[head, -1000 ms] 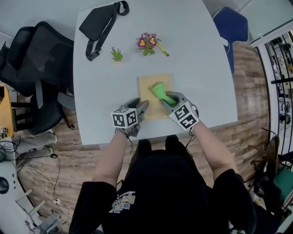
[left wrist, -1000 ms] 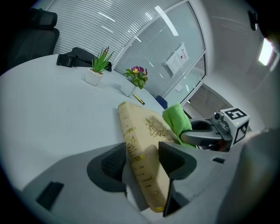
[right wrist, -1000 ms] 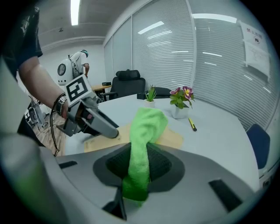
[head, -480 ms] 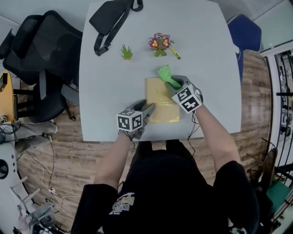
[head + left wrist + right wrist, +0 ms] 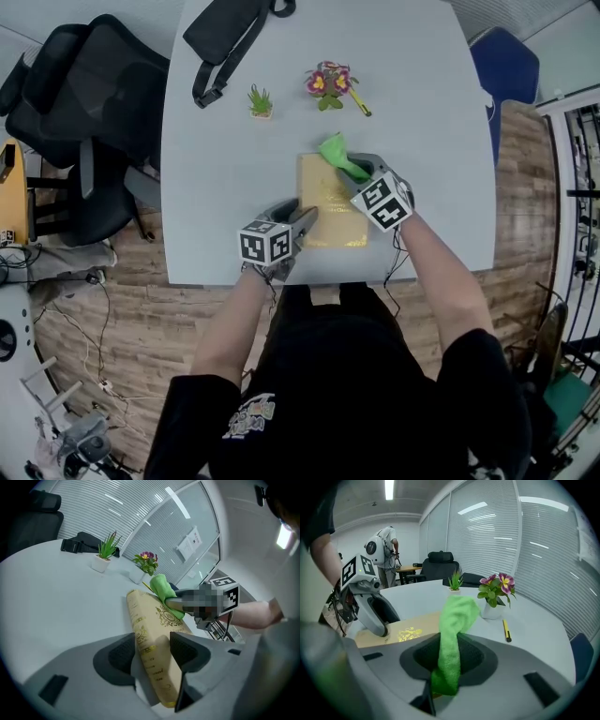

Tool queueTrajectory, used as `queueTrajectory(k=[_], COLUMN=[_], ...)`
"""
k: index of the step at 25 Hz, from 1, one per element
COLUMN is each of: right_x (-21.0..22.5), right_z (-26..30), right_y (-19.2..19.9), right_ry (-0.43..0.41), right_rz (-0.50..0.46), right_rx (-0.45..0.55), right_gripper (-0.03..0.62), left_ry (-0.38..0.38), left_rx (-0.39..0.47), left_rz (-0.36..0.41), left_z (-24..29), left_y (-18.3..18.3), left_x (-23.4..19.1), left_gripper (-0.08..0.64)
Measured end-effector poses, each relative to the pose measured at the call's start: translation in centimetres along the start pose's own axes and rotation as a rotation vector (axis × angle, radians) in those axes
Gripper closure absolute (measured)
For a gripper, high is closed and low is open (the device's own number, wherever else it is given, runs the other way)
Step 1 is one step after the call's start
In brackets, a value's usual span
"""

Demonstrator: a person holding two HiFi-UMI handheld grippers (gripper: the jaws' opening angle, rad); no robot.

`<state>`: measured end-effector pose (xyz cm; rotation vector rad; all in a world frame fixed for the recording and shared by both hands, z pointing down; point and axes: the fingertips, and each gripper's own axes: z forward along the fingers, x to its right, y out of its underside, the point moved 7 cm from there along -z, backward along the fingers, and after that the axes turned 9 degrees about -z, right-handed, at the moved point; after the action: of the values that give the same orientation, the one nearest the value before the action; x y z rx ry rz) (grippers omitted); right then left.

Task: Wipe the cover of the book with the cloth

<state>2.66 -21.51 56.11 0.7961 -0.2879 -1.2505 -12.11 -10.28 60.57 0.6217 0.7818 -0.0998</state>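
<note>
**At the table's 6 o'clock edge: book pinned, cloth on its far end**

On the grey table (image 5: pixel 422 112), close to its 6 o'clock edge, the tan book (image 5: pixel 330 202) lies flat, gold print up, long side running 12 to 6.

- Your left gripper (image 5: pixel 298 220) comes in at the book's 8 o'clock corner. The left gripper view shows its two jaws on either side of the spine edge, pressed onto the book (image 5: pixel 154 634). That corner is clamped.
- Your right gripper (image 5: pixel 356 173) sits over the book's 1 o'clock corner, marker cube toward 5 o'clock. In the right gripper view the jaws are closed on a strip of the green cloth (image 5: pixel 452 634). The strip stands up between the pads and flops forward.
- From the head view, the cloth (image 5: pixel 336 152) rests at the book's 12 o'clock edge. Part is on the cover; part spills past it toward the table.
- Your left gripper's camera catches the same cloth (image 5: pixel 161 585) at the far end of the cover, beside the gold emblem.

Farther off toward 12 o'clock, well apart from the book:
- a potted flower (image 5: pixel 325 84) with a yellow pencil (image 5: pixel 359 103) just beside it at 4 o'clock
- a small green plant (image 5: pixel 261 101) at the flower's 9 o'clock
- a black bag (image 5: pixel 230 37) near the table's 11 o'clock corner

Off the table, a black office chair (image 5: pixel 84 103) stands at 9 o'clock.
</note>
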Motion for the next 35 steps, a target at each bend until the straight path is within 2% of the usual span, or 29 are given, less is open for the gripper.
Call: queueTrajectory(k=[10, 35], right_x=[-4.1, -13.8], right_z=[-1.5, -5.2], right_y=[0.4, 1.4], right_ry=[-0.036, -0.115], right_rz=[0.009, -0.049], right_rx=[0.016, 0.020], right_gripper=[0.495, 0.495], left_ry=[0.001, 0.003], left_rx=[-0.001, -0.008], left_rz=[-0.001, -0.006], left_z=[0.1, 0.1], left_y=[-0.1, -0.1], left_x=[-0.3, -0.3], left_gripper=[0.325, 0.325])
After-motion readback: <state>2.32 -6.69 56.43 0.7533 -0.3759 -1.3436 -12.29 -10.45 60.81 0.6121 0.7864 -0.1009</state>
